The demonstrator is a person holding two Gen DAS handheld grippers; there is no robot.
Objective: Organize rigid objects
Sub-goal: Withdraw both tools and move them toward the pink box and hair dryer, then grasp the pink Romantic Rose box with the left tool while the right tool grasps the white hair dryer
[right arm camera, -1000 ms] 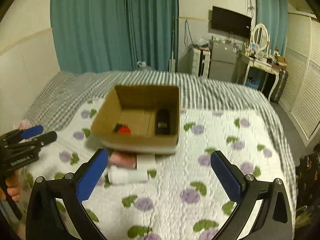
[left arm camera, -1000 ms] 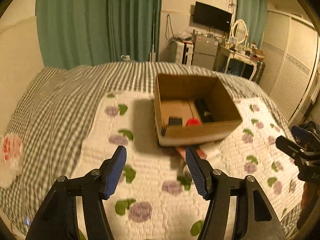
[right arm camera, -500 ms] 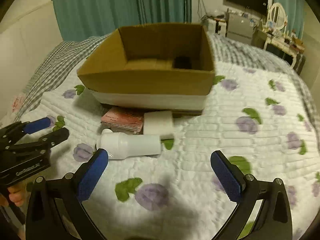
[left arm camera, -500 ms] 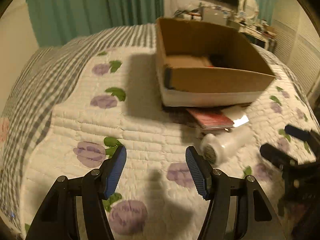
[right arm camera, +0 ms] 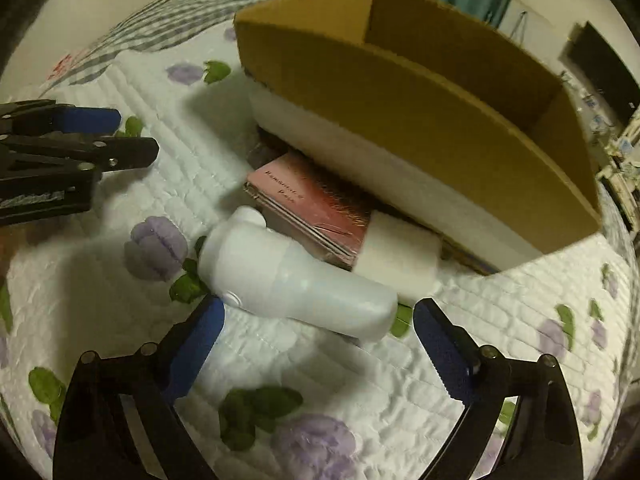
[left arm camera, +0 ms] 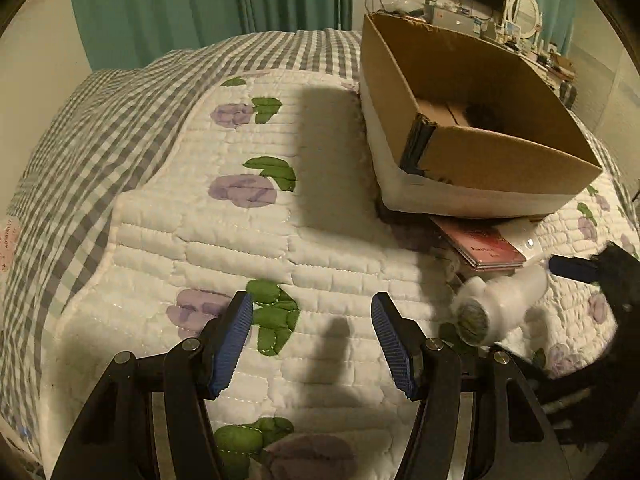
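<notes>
I've got the right tool (right arm camera: 318, 336) closing around the white bottle (right arm camera: 296, 276) lying mid-frame on the bed (right arm camera: 500, 344) below the cardboard box (right arm camera: 420, 120), pads not touching; left tool (left arm camera: 312, 338) half open, empty, kept clear at left.

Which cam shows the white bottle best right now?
Right wrist. The white bottle lies on its side, whole and central, just beyond the right gripper, whose jaws are closing with nothing gripped yet. Left wrist shows it only blurred near the right edge, cap end on.

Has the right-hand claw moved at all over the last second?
Yes. The right claw has dropped toward the bed and closed in on the white bottle; the cardboard box now looms larger.
</notes>
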